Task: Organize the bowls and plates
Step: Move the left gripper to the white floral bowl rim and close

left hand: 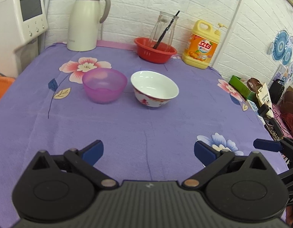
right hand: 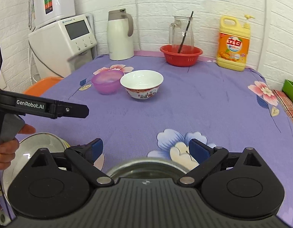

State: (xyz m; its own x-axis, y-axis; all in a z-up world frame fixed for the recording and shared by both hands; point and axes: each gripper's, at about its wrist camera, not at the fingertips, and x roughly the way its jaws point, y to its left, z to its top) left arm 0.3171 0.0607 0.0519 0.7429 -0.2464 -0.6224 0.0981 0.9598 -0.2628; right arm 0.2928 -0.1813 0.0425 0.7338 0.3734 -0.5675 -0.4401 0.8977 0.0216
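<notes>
Left gripper: jaws spread wide apart, nothing between the blue pads; only bare purple floral tablecloth lies in the gap.

Right gripper: jaws likewise apart and holding nothing; a glass bowl sits directly beneath and just behind the fingertips, its rim partly hidden by the gripper body; whether it touches the gripper cannot be told.

Task items, placed relative to the left gripper: a translucent purple bowl stands upright well ahead and slightly left of the gap; a white bowl with red pattern stands upright well ahead and slightly right; the two bowls sit just beside each other, not touching.

Relative to the right gripper: both bowls lie well ahead and to the left of centre; a white plate lies near the left finger, partly covered by the gripper body; the person's hand grips the handle of the left gripper above that plate.

Background, beyond the bowls along the wall: a white thermos jug; a red basket holding a glass pitcher with a black stick in it; a yellow detergent bottle; a white appliance stands off the table's far left.
</notes>
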